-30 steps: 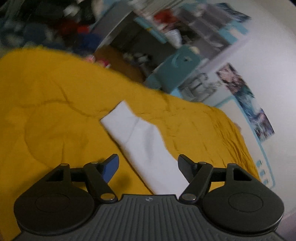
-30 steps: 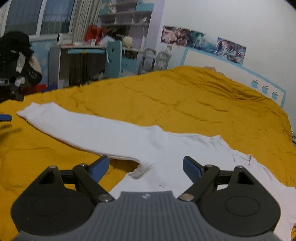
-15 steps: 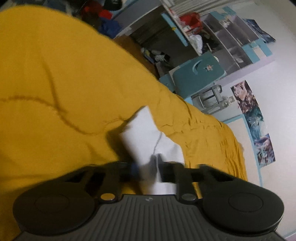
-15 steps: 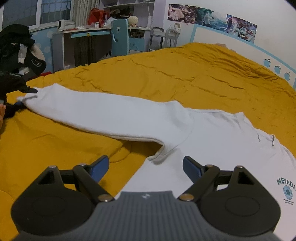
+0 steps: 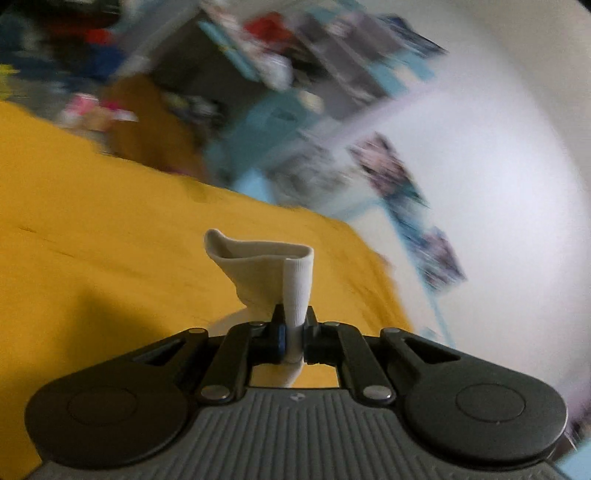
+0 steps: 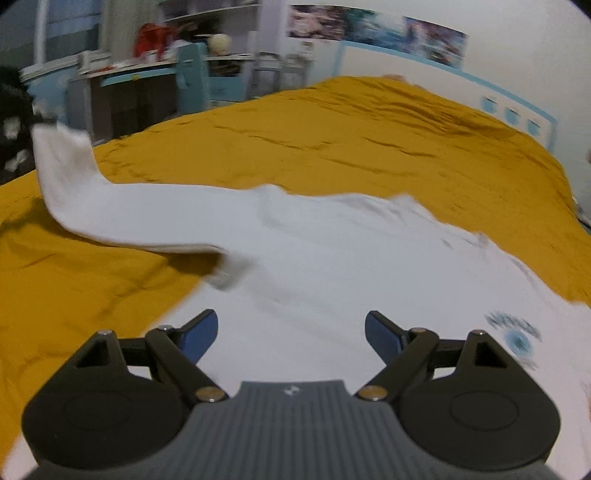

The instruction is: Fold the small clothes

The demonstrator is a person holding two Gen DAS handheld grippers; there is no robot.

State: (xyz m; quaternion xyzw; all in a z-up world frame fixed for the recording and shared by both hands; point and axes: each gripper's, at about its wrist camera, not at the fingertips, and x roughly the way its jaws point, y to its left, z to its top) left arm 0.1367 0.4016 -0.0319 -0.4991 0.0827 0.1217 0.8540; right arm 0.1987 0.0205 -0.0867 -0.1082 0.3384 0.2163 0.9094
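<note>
Two grippers on the go here, over a big mustard-yellow bedspread [image 6: 332, 140]. The left gripper [image 5: 293, 334] is clamped tight on the cuff [image 5: 266, 273] of a white long-sleeved shirt [image 6: 332, 266], and the cuff's ribbed end sticks up out of the pinch, its opening gaping a bit. From the right wrist view you can see that same sleeve [image 6: 110, 206] lifted off the bed at the far left end, rising up where it's being held, while the rest of the sleeve runs back along the blanket to the shirt body.

The shirt itself is spread flat on the bedspread, filling most of the lower right of that view, with a small blue round logo and some lettering [image 6: 517, 332] on the chest, too blurry to read. There's a crease bunched up at the armpit where the sleeve joins.

The right gripper [image 6: 291, 332] has its blue-padded jaws spread wide with nothing between them, hovering right over the shirt body, not gripping any fabric.

Background is smeared, especially on the left camera: a teal chair [image 6: 192, 74], a desk with clutter [image 6: 122, 74], posters on the wall [image 6: 376, 26]
</note>
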